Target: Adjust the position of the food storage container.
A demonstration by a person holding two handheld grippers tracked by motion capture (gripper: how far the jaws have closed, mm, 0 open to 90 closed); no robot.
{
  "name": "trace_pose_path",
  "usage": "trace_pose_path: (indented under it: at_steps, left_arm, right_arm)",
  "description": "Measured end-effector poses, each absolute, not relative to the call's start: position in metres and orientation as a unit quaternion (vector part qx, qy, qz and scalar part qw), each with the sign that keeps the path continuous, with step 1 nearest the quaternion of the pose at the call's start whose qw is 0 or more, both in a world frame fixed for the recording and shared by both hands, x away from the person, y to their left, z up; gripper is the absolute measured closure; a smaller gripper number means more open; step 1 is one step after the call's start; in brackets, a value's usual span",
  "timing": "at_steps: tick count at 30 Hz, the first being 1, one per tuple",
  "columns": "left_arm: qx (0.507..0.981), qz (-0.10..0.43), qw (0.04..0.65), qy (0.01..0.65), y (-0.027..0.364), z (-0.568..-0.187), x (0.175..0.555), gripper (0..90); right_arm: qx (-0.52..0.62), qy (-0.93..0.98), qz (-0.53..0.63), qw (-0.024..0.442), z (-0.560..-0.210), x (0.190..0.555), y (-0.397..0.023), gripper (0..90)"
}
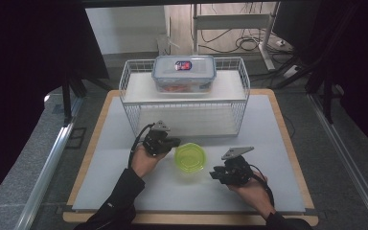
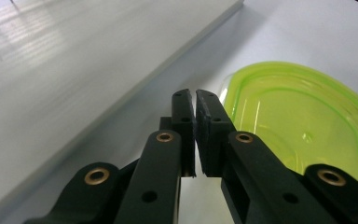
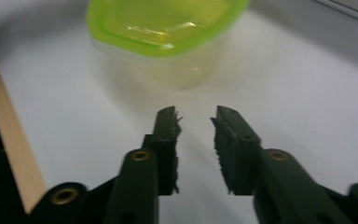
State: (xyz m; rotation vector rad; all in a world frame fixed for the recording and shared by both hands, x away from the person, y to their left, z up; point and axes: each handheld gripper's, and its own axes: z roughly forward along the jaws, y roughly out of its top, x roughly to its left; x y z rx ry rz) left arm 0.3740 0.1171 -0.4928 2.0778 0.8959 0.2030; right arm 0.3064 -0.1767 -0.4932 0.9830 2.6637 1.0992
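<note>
A small clear tub with a lime-green lid (image 1: 190,158) stands upright on the white table top, between the two hands. My left gripper (image 1: 176,142) lies just left of it, its tips close beside the lid's rim. In the left gripper view the jaws (image 2: 196,94) are pressed together with nothing between them, and the green lid (image 2: 303,121) is to their right. My right gripper (image 1: 213,173) sits to the right of the tub and a little nearer the person, pointing at it. Its jaws (image 3: 193,114) stand apart and hold nothing, a short way from the tub (image 3: 163,28).
A white wire rack (image 1: 184,120) stands behind the tub, with a clear lidded box (image 1: 184,72) on its upper shelf. The lower shelf's edge (image 2: 121,88) runs close by the left gripper. The table's wooden rim (image 3: 9,140) lies at the left of the right gripper view.
</note>
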Motion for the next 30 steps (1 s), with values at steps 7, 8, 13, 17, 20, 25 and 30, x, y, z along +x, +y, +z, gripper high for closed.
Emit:
trace_pose_path:
  at_steps: [7, 8, 13, 17, 20, 25, 30]
  left_arm:
    - [0.834, 0.069, 0.412, 0.361, 0.123, -0.497, 0.359, 85.4]
    - [0.833, 0.065, 0.413, 0.364, 0.124, -0.497, 0.357, 85.4]
    - [0.834, 0.058, 0.408, 0.368, 0.128, -0.499, 0.348, 84.8]
    - [0.831, 0.047, 0.412, 0.372, 0.131, -0.501, 0.341, 84.5]
    - [0.83, 0.04, 0.413, 0.372, 0.133, -0.501, 0.335, 84.4]
    - [0.829, 0.029, 0.421, 0.368, 0.13, -0.5, 0.326, 83.3]
    - [0.826, 0.024, 0.431, 0.361, 0.129, -0.498, 0.322, 81.5]
  right_arm:
    - [0.31, 0.877, 0.366, 0.029, -0.495, 0.305, -0.158, 81.6]
    - [0.311, 0.876, 0.367, 0.028, -0.495, 0.306, -0.158, 81.9]
    - [0.323, 0.87, 0.371, 0.028, -0.495, 0.313, -0.158, 82.7]
    - [0.33, 0.868, 0.369, 0.031, -0.495, 0.318, -0.158, 83.0]
    - [0.337, 0.866, 0.368, 0.036, -0.495, 0.324, -0.159, 83.2]
    - [0.349, 0.862, 0.366, 0.047, -0.497, 0.337, -0.167, 83.5]
    - [0.347, 0.865, 0.358, 0.056, -0.5, 0.339, -0.17, 83.0]
